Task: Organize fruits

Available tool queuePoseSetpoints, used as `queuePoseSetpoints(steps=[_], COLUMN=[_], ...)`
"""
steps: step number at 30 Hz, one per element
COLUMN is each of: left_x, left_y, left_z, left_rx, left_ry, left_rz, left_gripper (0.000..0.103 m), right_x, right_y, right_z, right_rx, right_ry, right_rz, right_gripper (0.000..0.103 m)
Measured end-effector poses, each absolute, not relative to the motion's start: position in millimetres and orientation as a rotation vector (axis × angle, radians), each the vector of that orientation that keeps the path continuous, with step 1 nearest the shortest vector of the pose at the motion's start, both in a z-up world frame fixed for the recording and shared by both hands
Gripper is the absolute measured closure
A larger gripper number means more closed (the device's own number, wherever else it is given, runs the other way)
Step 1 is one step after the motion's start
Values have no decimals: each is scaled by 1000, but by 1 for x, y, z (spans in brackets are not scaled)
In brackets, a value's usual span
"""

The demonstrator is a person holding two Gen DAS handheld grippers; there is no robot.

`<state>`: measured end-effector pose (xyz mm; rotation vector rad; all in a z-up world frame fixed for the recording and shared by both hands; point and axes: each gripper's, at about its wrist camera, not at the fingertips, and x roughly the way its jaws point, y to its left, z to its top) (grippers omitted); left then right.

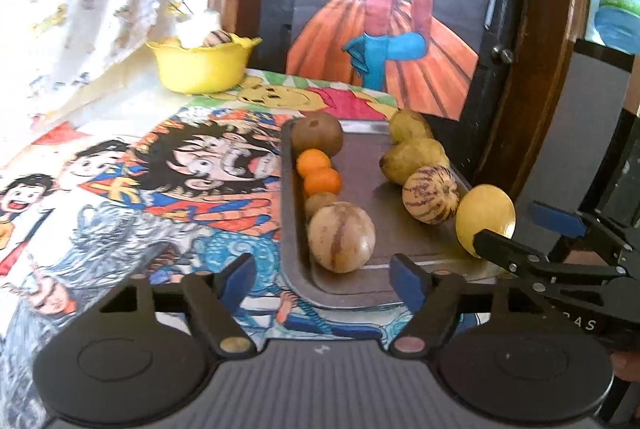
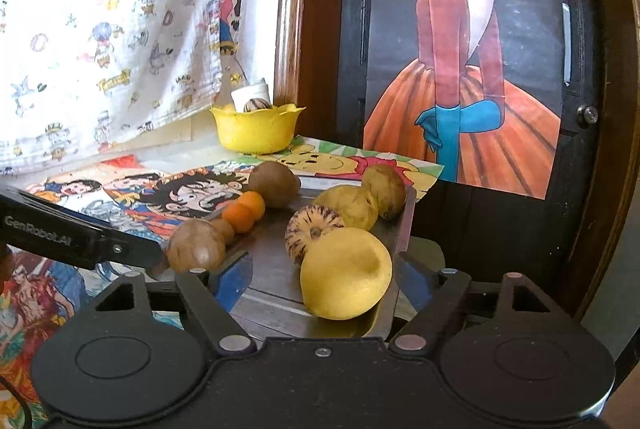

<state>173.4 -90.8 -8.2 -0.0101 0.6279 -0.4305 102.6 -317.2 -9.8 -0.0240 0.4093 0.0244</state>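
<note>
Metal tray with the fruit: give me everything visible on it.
The rectangular grey metal tray has a raised rim and rounded corners, looks like brushed steel, and lies flat on the cartoon-print table cover. Two rows of fruit sit in it: along one long side a brown round fruit, two small oranges, a small brown fruit and a tan striped fruit; along the other two yellow-green fruits, a purple-striped melon-like fruit and a smooth yellow fruit at the near corner. The middle strip is bare. No pad presses on it.
</note>
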Motion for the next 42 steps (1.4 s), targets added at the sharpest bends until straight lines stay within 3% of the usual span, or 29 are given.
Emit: queuePoseSetpoints(steps=[6,10,20,26,42], left_x=[151,136,112,101,55], left_y=[-77,-70,-47,-39,-28], left_z=[4,8,9,8,7], left_rx=[-27,-47,-112,-111,-43], left_ry=[549,515,473,445,358], left_rz=[-380,-353,-280,-244,-254], left_gripper=[5,1,1,1,0], right_x=[88,79,63,51,6], right_y=[-311,-307,-293,-289,-279], right_z=[-2,2,13,18,22], right_rx=[-2,3,-32,-34,33], right_ry=[386,378,348,320,289], right_rz=[27,30,23,22,47], right_gripper=[14,12,8,1,1])
